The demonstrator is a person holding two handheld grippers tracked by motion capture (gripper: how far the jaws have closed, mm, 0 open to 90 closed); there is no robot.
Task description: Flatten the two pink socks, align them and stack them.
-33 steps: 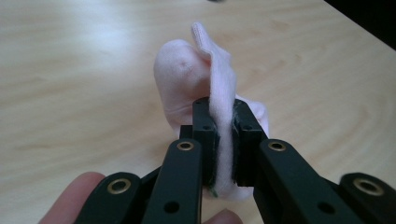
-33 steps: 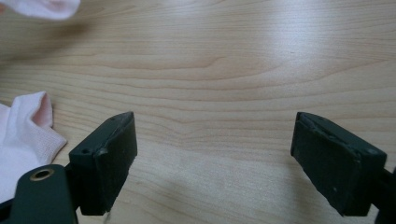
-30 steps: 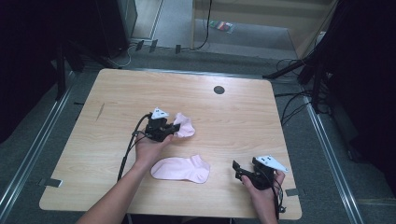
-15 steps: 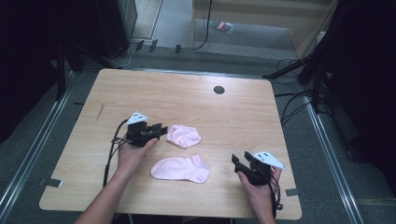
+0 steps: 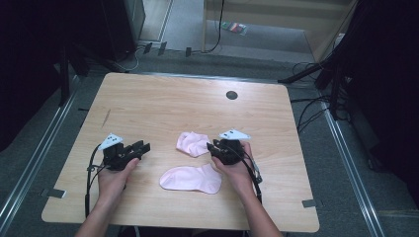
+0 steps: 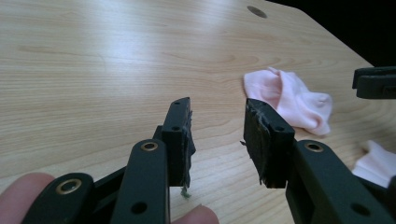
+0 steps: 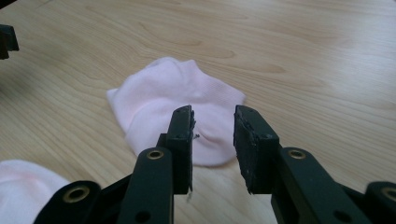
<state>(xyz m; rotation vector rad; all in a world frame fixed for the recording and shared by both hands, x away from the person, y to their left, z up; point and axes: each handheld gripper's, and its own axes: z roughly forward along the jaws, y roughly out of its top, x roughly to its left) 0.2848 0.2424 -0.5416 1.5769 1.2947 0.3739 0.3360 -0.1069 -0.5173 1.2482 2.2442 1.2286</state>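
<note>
Two pale pink socks lie on the wooden table [image 5: 163, 103]. One is crumpled [image 5: 191, 143] at the middle; the other lies flat [image 5: 190, 178] nearer the front edge. My left gripper [image 5: 141, 147] rests left of both socks, open and empty; its jaws have just been opening. In the left gripper view, that gripper [image 6: 218, 109] points past bare wood toward the crumpled sock [image 6: 289, 98]. My right gripper [image 5: 211, 147] sits at the crumpled sock's right edge, jaws just closing but still apart. The right gripper view has the sock [image 7: 173, 93] just beyond that gripper [image 7: 213, 114], nothing pinched.
A round black hole [image 5: 231, 95] sits in the table's far side. Cables trail from both grippers toward the front edge. Metal rails and dark stands flank the table on the floor. The flat sock's cuff [image 7: 23, 186] lies close to my right hand.
The left gripper let go of the crumpled sock and drew away to the left. The right gripper moved from the front right corner up to that sock, its jaws narrowing.
</note>
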